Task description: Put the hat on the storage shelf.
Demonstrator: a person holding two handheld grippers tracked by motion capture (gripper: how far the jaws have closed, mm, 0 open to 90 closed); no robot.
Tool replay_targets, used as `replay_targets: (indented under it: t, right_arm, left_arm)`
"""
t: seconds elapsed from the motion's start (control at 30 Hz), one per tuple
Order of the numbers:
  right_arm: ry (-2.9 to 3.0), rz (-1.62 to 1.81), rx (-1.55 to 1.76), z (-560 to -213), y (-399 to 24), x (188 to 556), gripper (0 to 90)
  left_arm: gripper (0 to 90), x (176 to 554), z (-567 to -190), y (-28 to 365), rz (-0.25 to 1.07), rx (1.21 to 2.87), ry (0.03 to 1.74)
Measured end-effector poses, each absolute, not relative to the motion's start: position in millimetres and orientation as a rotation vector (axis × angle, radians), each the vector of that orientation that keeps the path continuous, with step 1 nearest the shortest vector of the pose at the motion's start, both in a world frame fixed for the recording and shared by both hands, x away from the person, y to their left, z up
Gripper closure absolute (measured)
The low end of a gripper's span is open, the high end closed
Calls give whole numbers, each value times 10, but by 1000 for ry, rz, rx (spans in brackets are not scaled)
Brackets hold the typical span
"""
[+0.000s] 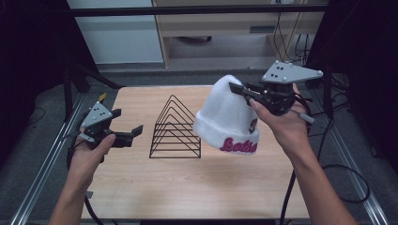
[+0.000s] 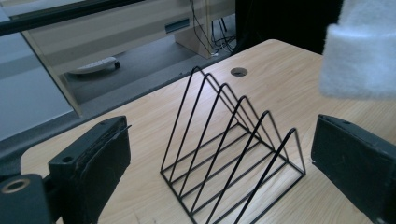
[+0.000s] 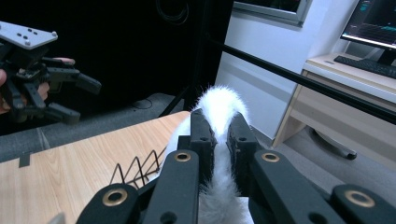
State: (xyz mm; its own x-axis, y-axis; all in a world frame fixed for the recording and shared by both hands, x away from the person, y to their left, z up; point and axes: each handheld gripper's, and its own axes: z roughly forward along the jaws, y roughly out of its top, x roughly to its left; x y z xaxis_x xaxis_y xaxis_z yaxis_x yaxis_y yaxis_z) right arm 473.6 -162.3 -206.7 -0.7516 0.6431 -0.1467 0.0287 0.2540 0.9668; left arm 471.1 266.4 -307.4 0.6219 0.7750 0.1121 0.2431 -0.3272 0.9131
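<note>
Two tongs: right (image 1: 237,87) raised pinching hat (image 1: 225,117); left (image 1: 126,126) level, agape.

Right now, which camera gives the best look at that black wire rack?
The left gripper view: the wire rack sits whole and close between the open jaws, every triangle distinct. The high view shows the wire rack whole but smaller, beside the white hat. The right gripper view catches just its tips.

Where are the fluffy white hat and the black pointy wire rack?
white hat (image 1: 225,112), high view, on its knitted body above the cuff.
wire rack (image 2: 231,149), left gripper view, on one of its triangle wires.
</note>
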Motion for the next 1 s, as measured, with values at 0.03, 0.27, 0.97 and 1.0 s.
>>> replay_targets:
  t: [0.03,0.27,0.97,1.0]
  right_arm:
    - [2005,1529,608,-2067,-1623,4736,840]
    - [1987,1543,592,-1941,-1515,4851,840]
    - [2000,1538,541,-1750,-1155,4977,840]
    - [1997,1536,536,-1729,-1137,4977,840]
  left_arm:
    - [41,4711,-3074,2664,684,1870,814]
    - [43,4781,-3030,2472,671,1905,769]
    - [115,4855,-2987,2215,614,1919,727]
    - [115,4859,-2984,2207,608,1916,728]
